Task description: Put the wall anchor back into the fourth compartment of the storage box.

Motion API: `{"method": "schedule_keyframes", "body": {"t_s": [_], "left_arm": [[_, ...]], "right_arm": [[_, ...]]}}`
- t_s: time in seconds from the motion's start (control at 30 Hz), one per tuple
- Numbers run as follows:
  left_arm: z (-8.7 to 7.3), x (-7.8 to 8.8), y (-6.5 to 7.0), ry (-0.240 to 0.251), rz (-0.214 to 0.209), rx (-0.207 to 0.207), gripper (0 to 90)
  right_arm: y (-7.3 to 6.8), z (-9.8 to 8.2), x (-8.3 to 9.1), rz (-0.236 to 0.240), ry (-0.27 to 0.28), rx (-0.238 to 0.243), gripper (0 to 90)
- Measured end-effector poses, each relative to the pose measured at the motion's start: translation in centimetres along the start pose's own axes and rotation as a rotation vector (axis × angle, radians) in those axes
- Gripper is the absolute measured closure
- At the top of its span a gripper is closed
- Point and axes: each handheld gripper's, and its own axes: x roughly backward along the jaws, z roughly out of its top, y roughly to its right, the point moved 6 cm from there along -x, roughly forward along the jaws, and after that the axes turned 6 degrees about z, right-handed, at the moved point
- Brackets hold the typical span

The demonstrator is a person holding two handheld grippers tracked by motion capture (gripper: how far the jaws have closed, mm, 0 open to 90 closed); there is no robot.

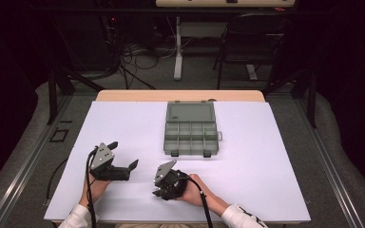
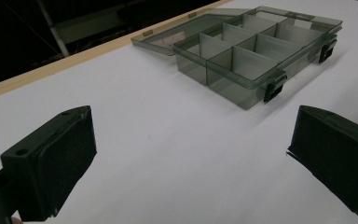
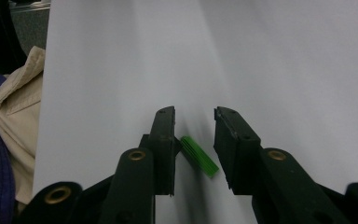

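On the left of the white desk (image 1: 123,118), the left gripper (image 1: 123,159) rests in the person's hand, fingers (image 2: 51,163) spread wide with nothing between them. Beside it, the right gripper (image 3: 193,140) tilts down, its fingers (image 3: 163,140) partly apart around a small green ribbed piece (image 3: 199,155) lying on the desk between them, near the left-hand one. Farther back, a smoky compartment box (image 1: 191,133) lies open.

Smoky grey box (image 1: 191,129), ribbed green piece (image 3: 199,156), white table cover (image 1: 123,128)

Table (image 1: 266,190), white-covered: open compartment box (image 1: 190,134) mid-far; small green ridged piece (image 3: 198,156) near edge.
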Motion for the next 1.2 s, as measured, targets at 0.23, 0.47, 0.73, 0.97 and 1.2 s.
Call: {"method": "schedule_keyframes", "body": {"t_s": [0.23,0.47,0.73,0.97,1.2], "left_arm": [[-0.1,-0.1,-0.1,-0.001,0.005,0.000,0.0],[0.0,0.1,0.0,0.002,0.009,0.002,0.0],[-0.1,0.0,-0.2,-0.003,0.008,0.001,0.0],[-0.1,0.0,-0.1,-0.001,0.008,0.001,0.0],[-0.1,0.0,-0.2,-0.002,0.009,0.002,0.0]], "right_arm": [[0.2,-0.2,0.1,0.003,-0.007,-0.012,77.5],[0.5,-0.3,0.2,0.013,0.000,-0.037,84.9],[0.9,-0.2,0.6,0.009,0.017,-0.076,72.6],[0.8,-0.6,1.1,-0.011,-0.002,-0.077,75.8],[0.8,-0.7,0.6,-0.011,0.001,-0.061,83.6]]}}
